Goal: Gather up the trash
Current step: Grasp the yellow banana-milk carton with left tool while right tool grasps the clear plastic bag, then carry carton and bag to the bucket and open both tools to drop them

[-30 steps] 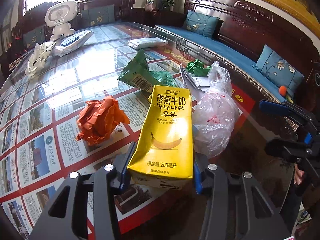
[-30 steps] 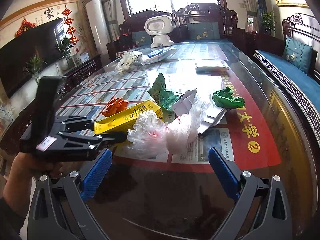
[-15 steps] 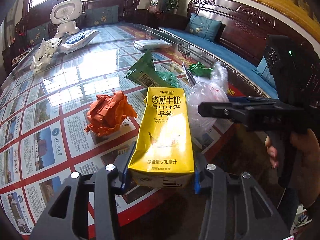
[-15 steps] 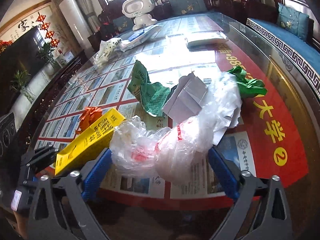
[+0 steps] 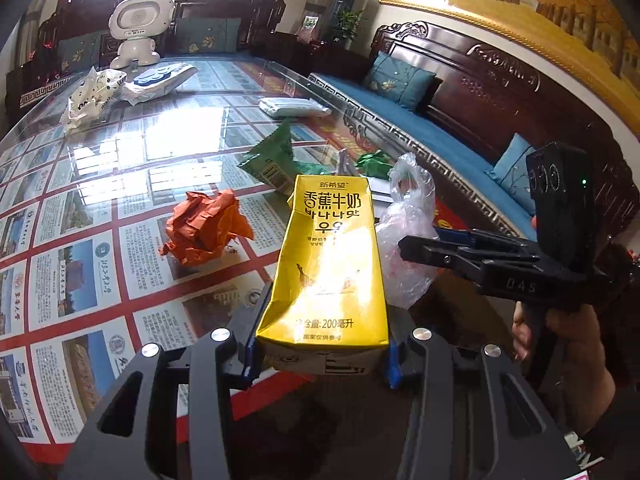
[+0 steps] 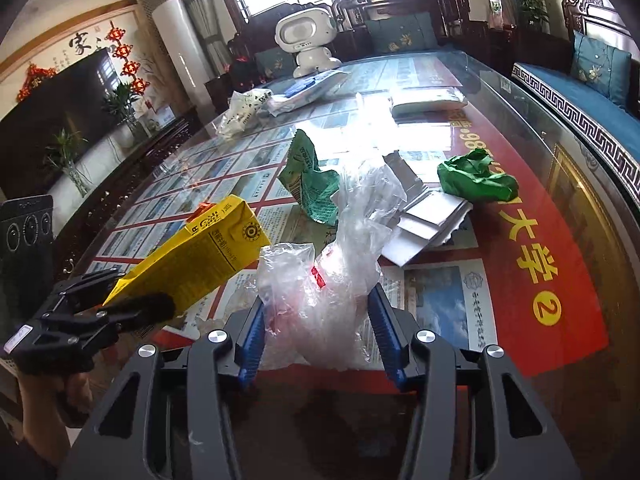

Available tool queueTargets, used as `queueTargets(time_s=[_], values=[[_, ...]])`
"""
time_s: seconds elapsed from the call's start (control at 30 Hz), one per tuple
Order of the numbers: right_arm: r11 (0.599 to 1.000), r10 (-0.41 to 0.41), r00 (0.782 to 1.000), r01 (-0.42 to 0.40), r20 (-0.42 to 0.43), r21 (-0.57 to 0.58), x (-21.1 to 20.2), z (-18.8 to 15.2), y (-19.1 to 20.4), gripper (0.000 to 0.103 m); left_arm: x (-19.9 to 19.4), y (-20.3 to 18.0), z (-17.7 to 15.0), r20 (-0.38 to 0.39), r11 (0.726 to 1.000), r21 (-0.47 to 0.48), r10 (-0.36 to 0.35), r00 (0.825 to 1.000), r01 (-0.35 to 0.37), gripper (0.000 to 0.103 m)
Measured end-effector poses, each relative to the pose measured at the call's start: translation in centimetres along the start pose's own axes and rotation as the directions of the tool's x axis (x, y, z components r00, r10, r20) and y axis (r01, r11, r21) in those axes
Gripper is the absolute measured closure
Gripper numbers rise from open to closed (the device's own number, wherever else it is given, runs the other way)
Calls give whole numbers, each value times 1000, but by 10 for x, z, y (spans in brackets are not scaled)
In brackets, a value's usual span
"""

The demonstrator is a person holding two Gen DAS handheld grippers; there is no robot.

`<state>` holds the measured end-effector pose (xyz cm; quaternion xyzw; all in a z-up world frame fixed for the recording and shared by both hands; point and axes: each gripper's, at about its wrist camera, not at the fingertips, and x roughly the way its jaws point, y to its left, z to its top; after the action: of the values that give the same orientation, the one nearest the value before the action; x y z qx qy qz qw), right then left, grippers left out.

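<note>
A yellow carton [image 5: 326,264] printed with dark lettering is seen beside a clear plastic bag [image 6: 320,280] marked with red. Crumpled orange paper [image 5: 206,226], a green wrapper [image 6: 308,178] and a green wad [image 6: 476,178] are shown on a table [image 6: 560,280] patterned in red with blue-and-white newspaper panels.
</note>
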<state>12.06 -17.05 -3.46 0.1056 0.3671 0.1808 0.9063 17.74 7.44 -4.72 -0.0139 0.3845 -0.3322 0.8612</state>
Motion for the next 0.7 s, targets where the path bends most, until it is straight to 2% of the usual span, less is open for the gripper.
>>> queueTargets(time_s=[0.27,0.6,0.7], values=[[999,22,999,-21,30,-29,-43,-22,13,55,-25,-32,-20,12,998,57,-20,1000,19,57],[995,-25,999,30,49,-99,-124,-92,30,55,-75,-106,-68,14,986,159,-58,998,55,57],[992,-42,998,47,42,-116,-148,-113,33,55,-85,-127,-89,-9,981,171,-89,996,89,57]])
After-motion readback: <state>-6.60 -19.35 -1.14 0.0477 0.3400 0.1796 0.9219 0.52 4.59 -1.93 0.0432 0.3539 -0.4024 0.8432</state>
